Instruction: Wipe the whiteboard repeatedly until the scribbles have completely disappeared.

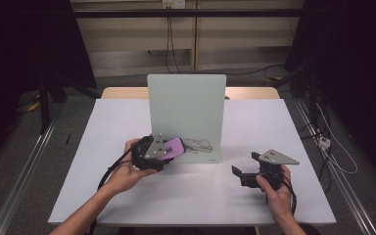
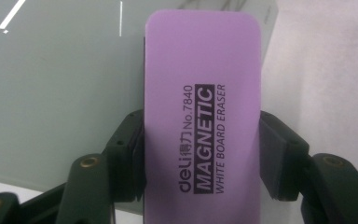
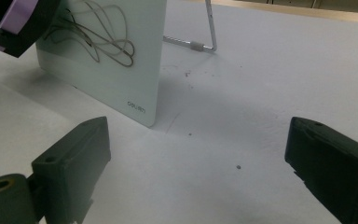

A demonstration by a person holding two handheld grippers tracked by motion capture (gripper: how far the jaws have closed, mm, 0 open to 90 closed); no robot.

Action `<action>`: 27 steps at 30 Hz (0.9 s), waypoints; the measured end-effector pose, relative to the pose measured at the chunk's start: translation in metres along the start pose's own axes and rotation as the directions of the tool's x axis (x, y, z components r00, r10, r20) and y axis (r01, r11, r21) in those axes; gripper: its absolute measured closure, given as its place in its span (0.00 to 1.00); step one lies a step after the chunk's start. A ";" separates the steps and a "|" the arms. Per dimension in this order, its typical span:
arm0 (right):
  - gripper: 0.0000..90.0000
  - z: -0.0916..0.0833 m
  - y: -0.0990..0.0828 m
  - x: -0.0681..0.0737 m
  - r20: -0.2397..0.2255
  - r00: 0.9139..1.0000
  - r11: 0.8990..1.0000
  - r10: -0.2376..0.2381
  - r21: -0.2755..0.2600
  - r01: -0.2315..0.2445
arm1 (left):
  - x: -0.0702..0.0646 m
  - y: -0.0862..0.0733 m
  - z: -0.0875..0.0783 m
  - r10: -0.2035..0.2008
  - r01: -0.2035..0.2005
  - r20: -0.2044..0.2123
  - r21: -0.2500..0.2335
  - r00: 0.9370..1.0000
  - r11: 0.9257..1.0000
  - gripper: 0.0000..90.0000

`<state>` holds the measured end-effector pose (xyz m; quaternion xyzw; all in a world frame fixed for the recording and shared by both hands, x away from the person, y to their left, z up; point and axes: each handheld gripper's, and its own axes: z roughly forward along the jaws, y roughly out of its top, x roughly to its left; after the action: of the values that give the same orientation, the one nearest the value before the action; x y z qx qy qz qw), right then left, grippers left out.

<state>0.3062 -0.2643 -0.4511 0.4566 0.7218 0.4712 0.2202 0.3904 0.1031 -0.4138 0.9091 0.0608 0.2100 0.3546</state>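
A purple magnetic whiteboard eraser (image 2: 203, 116) sits clamped between the jaws of my left gripper (image 1: 162, 152), which is shut on its two long sides. In the high view the eraser (image 1: 172, 148) rests against the lower left of an upright pale whiteboard (image 1: 186, 107), beside dark pen scribbles (image 1: 198, 145). In the right gripper view the scribbles (image 3: 107, 39) loop across the board (image 3: 135, 70), and the eraser (image 3: 21, 14) shows at the top left corner. My right gripper (image 1: 241, 175) stands open low over the table to the right of the board, nothing between its jaws (image 3: 200, 158).
The whiteboard stands on a wire foot (image 3: 200, 44) in the middle of a white table (image 1: 191, 191). Small dark specks (image 3: 238, 166) mark the tabletop near the right gripper. Cables (image 1: 340, 161) trail over the floor to the right of the table.
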 end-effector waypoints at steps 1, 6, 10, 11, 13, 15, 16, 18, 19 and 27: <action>0.07 0.000 0.000 0.000 0.000 1.000 1.000 0.001 0.001 -0.001 | -0.001 0.000 0.001 0.002 -0.002 0.005 0.008 1.000 1.000 0.46; 0.07 0.000 0.000 0.000 -0.001 1.000 1.000 -0.003 0.001 0.003 | -0.008 -0.001 0.008 0.009 -0.010 0.027 0.029 1.000 1.000 0.46; 0.07 0.000 0.000 0.000 0.000 1.000 1.000 -0.004 0.001 0.004 | -0.012 0.001 0.013 0.015 -0.016 0.035 0.032 0.999 0.999 0.46; 0.07 0.000 0.000 0.000 0.000 1.000 1.000 -0.002 0.000 0.002 | -0.013 0.001 0.014 0.013 -0.013 0.034 0.026 0.999 1.000 0.46; 0.07 0.000 0.000 0.000 0.001 1.000 1.000 0.000 0.000 0.000 | -0.014 0.003 0.015 0.015 -0.016 0.030 0.033 0.999 0.999 0.46; 0.07 0.000 0.000 0.000 0.001 1.000 1.000 -0.003 0.002 0.003 | -0.013 0.003 0.015 0.009 -0.010 0.033 0.023 0.999 1.000 0.46; 0.07 0.000 0.000 0.000 0.000 1.000 1.000 -0.003 0.001 0.003 | -0.012 0.004 0.014 0.013 -0.014 0.034 0.026 0.999 1.000 0.46; 0.07 0.000 0.000 0.000 -0.001 1.000 1.000 -0.005 0.001 0.005 | -0.011 0.006 0.013 0.010 -0.011 0.029 0.017 1.000 1.000 0.46; 0.07 0.000 0.000 0.000 -0.001 1.000 1.000 -0.006 0.002 0.006 | -0.009 0.008 0.012 0.012 -0.013 0.022 0.011 1.000 1.000 0.46; 0.07 0.000 0.000 0.000 -0.001 1.000 1.000 -0.001 -0.001 0.001 | 0.008 0.023 0.000 -0.009 0.008 -0.019 -0.048 1.000 0.999 0.46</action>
<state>0.3065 -0.2644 -0.4511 0.4559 0.7220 0.4714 0.2204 0.3965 0.0885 -0.3957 0.8981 0.0630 0.2186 0.3764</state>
